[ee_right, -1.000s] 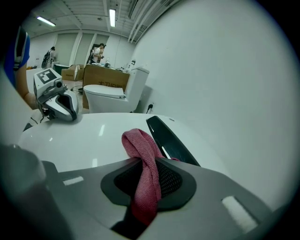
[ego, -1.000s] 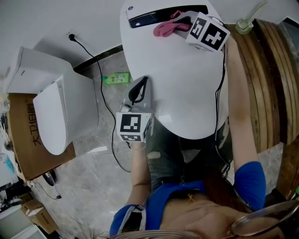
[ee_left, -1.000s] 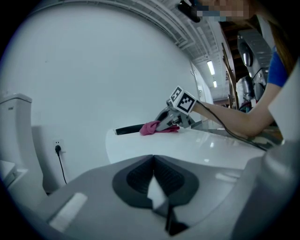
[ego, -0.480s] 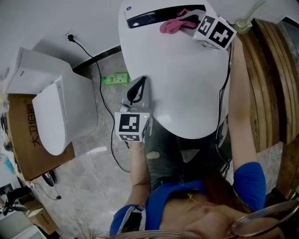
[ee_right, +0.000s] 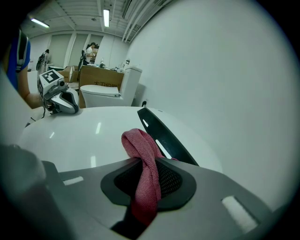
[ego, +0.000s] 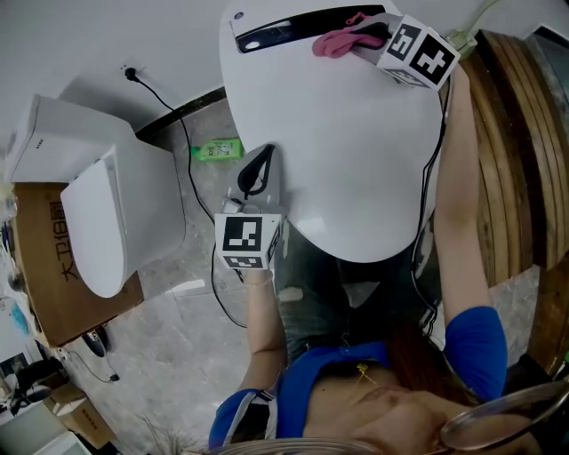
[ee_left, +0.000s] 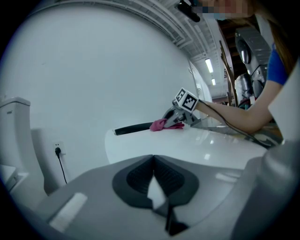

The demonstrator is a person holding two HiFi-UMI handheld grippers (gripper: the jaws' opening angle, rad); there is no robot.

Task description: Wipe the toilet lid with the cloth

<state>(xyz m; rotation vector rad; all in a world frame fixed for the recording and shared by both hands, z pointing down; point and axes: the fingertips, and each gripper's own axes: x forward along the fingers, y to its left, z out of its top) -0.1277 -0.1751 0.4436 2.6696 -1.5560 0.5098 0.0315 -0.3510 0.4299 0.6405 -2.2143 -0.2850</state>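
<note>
White glossy toilet lid (ego: 347, 151) spans the ground between both grippers. A second toilet (ego: 98, 213) stands well to the left of the left gripper, on a cardboard box (ego: 40, 267). Curved wooden planks (ego: 511, 133) run close along the outer side of the right gripper and the arm behind it.

Left gripper (ego: 262, 164): jaws pressed together, nothing held, tips at the lid's left edge. Right gripper (ego: 369, 40): at the lid's far end, jaws clamped on the pink cloth (ego: 338, 42). The cloth bunches out ahead of the tips onto the lid, just beside the black strip (ego: 302, 25) across the rear. In the right gripper view the cloth (ee_right: 140, 145) hangs down between the pads (ee_right: 171, 180).

A black cable (ego: 431, 160) trails behind the right gripper along the lid's right rim. On the floor just beyond the left gripper's tips lies a green bottle (ego: 218, 150). A wall socket (ego: 133, 71) with its lead sits further left.
</note>
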